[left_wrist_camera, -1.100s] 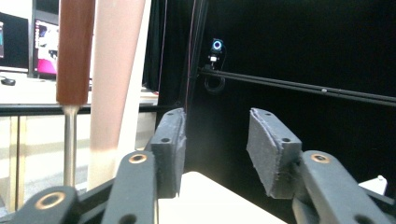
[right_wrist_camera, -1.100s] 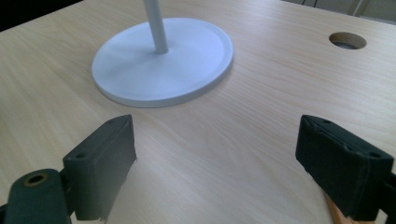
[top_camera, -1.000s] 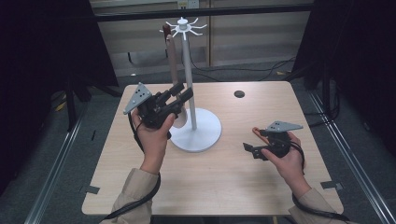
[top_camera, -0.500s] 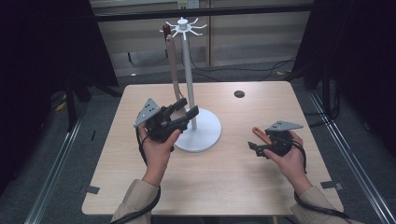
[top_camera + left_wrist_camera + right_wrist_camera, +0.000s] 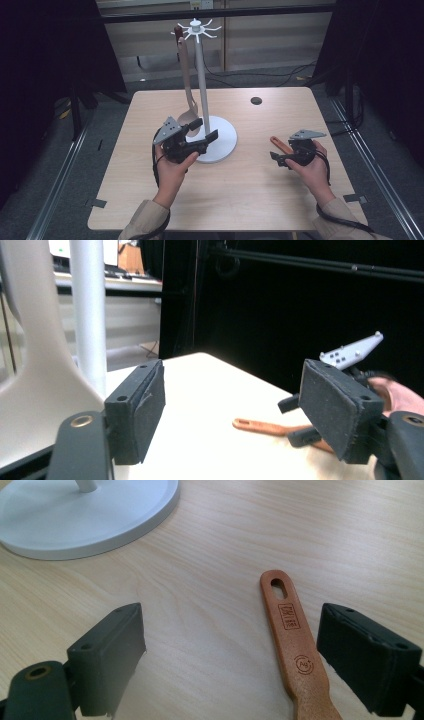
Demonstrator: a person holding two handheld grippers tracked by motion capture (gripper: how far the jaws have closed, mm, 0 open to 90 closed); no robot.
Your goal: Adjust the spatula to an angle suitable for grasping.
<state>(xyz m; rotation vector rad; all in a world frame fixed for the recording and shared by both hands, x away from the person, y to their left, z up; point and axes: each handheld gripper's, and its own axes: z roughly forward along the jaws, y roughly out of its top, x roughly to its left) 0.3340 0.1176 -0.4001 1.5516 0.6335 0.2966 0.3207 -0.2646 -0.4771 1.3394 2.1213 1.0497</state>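
The right gripper (image 5: 230, 655) was found spread, unclosed, over a wooden utensil handle (image 5: 292, 640), judged light, stiff and smooth, best gripped across its flat mid-length.

In the right gripper view, the right gripper (image 5: 250, 660) looked down on the pale wooden counter (image 5: 220, 545) with its two black jaws standing wide apart, nothing pressed between them. A brown wooden handle (image 5: 292, 640) (with a slotted hole at its far end and marks burned into its face) lay flat on the counter between the jaws, just beside the right one and well apart from the left. At the far left sat the round white base (image 5: 90, 515) of a stand.
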